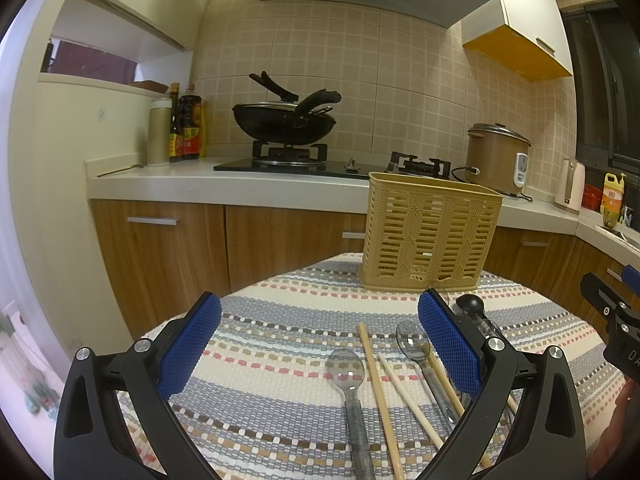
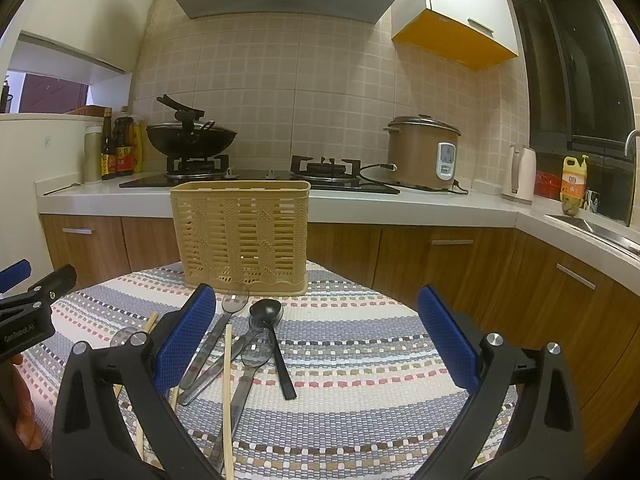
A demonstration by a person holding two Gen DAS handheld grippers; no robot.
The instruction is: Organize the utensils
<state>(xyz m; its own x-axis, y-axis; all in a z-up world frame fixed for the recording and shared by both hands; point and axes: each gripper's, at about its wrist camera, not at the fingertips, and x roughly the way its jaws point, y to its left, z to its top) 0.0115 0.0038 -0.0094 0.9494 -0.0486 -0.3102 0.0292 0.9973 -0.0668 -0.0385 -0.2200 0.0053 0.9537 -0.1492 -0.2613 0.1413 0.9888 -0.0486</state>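
A tan slotted utensil basket (image 1: 430, 234) stands upright at the far side of the striped cloth table; it also shows in the right wrist view (image 2: 242, 236). Loose utensils lie in front of it: clear plastic spoons (image 1: 346, 372), wooden chopsticks (image 1: 378, 396) and a black spoon (image 2: 276, 344). My left gripper (image 1: 320, 344) is open and empty above the spoons and chopsticks. My right gripper (image 2: 316, 340) is open and empty, with the utensils under its left finger (image 2: 186, 340).
The striped cloth (image 2: 360, 360) covers a small table. Behind it runs a counter (image 2: 400, 204) with a wok (image 2: 191, 138) on a gas hob, a rice cooker (image 2: 424, 152), sauce bottles (image 1: 184, 128), a kettle (image 2: 522, 174) and a sink (image 2: 600, 232) at right.
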